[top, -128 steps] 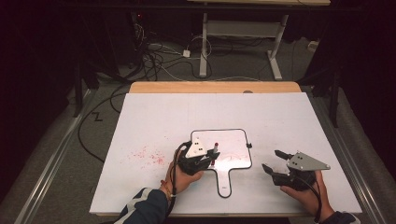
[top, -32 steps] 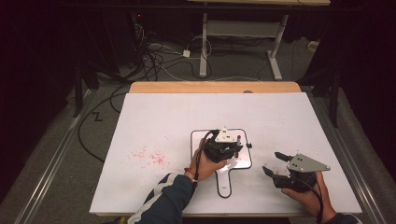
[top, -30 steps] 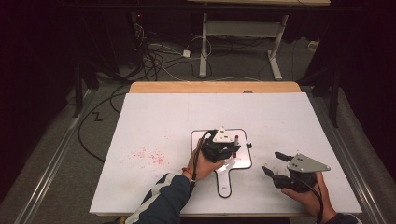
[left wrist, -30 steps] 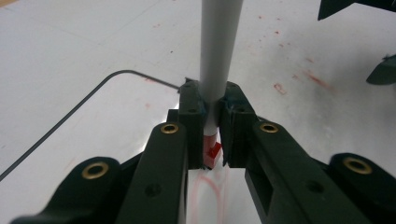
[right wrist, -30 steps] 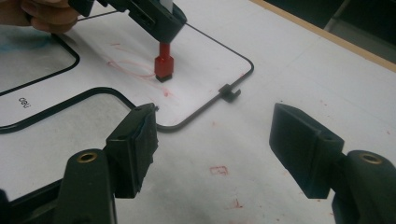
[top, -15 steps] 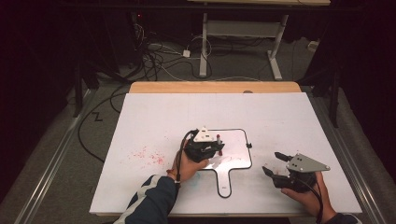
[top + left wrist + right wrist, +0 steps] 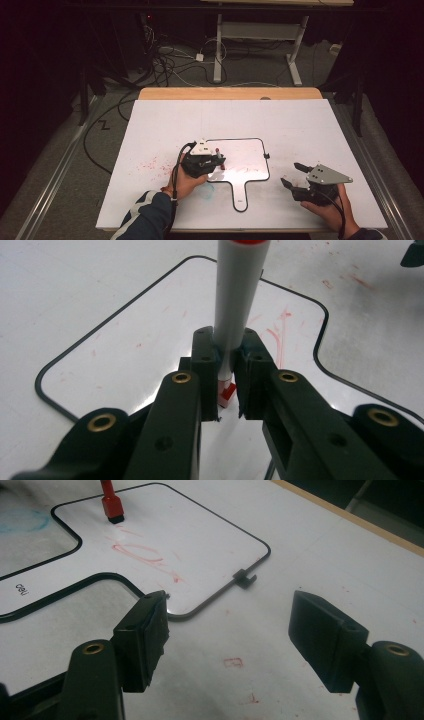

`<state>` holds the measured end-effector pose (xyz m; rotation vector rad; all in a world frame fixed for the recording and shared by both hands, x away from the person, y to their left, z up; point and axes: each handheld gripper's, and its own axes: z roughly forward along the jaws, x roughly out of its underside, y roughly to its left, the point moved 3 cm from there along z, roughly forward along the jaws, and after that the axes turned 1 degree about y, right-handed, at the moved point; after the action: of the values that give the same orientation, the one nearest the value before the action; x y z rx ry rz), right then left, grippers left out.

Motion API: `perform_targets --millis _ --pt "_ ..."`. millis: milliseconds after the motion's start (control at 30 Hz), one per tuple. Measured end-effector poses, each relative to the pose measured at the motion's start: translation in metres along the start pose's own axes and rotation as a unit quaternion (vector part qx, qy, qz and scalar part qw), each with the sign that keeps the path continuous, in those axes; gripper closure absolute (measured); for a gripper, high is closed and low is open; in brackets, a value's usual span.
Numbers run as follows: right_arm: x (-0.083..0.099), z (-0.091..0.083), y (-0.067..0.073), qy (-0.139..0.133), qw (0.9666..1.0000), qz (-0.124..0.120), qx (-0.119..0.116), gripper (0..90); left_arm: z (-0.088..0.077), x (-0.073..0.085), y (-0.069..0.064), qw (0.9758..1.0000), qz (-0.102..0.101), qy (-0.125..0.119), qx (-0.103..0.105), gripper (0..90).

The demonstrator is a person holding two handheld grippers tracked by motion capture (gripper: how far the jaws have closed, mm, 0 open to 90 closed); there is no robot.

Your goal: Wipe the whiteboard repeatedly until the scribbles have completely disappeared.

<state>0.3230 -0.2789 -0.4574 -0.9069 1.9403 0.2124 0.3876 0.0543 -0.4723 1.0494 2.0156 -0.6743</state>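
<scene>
Small dark word "deli" on the handle of the whiteboard (image 7: 22,588).

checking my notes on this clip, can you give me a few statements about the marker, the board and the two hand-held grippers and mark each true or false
1. The left hand-held gripper is shut on a red marker. True.
2. The right hand-held gripper grips the small whiteboard. False: its jaws stand open with nothing between them, beside the board.
3. The whiteboard carries red scribbles. True.
4. The marker's end rests off the board, on the table. False: it is over the board's white face.
5. The whiteboard has a black border and a handle. True.
</scene>
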Motion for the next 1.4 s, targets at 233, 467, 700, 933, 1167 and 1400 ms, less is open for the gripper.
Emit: perform_targets --millis 233,467,700,933,1167,1400 --pt "0.0 0.0 0.0 0.001 1.0 0.0 0.0 32.9 -0.008 0.008 0.002 0.9999 -0.006 -0.009 0.001 78.7" --pt "-0.001 0.001 0.0 0.0 1.0 0.0 -0.001 32.9 0.014 -0.018 -0.012 0.9996 0.02 -0.019 0.013 78.7" --pt "0.0 0.0 -0.002 0.001 1.0 0.003 0.0 33.0 0.057 -0.044 -0.041 0.9973 0.054 -0.013 0.048 78.7" --pt "0.001 -0.002 -0.003 -0.001 1.0 0.001 0.002 33.1 0.085 -0.059 -0.057 0.9954 0.073 -0.001 0.062 78.7" --pt "0.001 -0.001 -0.002 0.0 1.0 0.0 -0.001 33.1 0.089 -0.062 -0.055 0.9954 0.066 0.007 0.068 78.7" --pt "0.001 -0.002 -0.002 -0.001 1.0 0.002 0.001 33.1 0.075 -0.056 -0.046 0.9959 0.065 0.022 0.059 78.8"
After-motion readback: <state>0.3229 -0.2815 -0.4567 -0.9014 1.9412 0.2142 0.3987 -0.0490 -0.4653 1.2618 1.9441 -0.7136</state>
